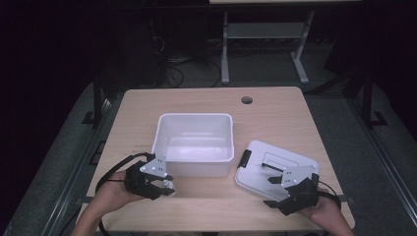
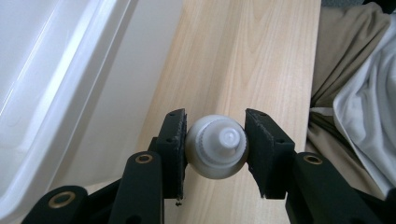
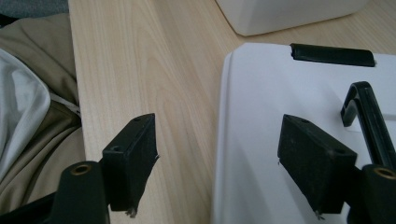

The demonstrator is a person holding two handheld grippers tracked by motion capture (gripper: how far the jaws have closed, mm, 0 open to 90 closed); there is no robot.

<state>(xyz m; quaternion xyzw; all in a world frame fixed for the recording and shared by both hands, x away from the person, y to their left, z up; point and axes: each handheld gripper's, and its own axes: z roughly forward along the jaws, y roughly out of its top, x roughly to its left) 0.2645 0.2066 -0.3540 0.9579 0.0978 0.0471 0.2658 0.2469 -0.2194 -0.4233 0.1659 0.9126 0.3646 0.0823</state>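
A person seated at a light wooden table (image 1: pixel 275 113) works two hand-held grippers, forearms entering from the near edge. At centre stands an open white plastic bin (image 1: pixel 193 142), its long sides running across the table. To its right the bin's white lid (image 1: pixel 275 167) lies flat, turned at an angle, with a black latch (image 1: pixel 244 159) on its left edge and a black handle (image 3: pixel 366 109) on its top face.

The left gripper (image 1: pixel 164 183), seen from above just off the bin's near left corner, is clamped on a small white bottle (image 2: pixel 217 146). In the left gripper view the two black pads (image 2: pixel 176 140) press the bottle's rounded sides, and its ribbed cap (image 2: pixel 225 136) faces the camera, so the bottle's long axis runs roughly along the jaws' own line, cap end toward the hand. The bottle is held over the wood strip between the bin wall and the table's near edge; whether it touches the table cannot be told.

The right gripper (image 1: pixel 274 178) sits over the lid's near portion with its jaws spread wide and nothing between them. In the right gripper view one jaw hangs over bare wood, the other over the lid's white surface, beside the handle.

Beige and white fabric (image 2: pixel 355 93) shows beyond the table's edge in both gripper views.
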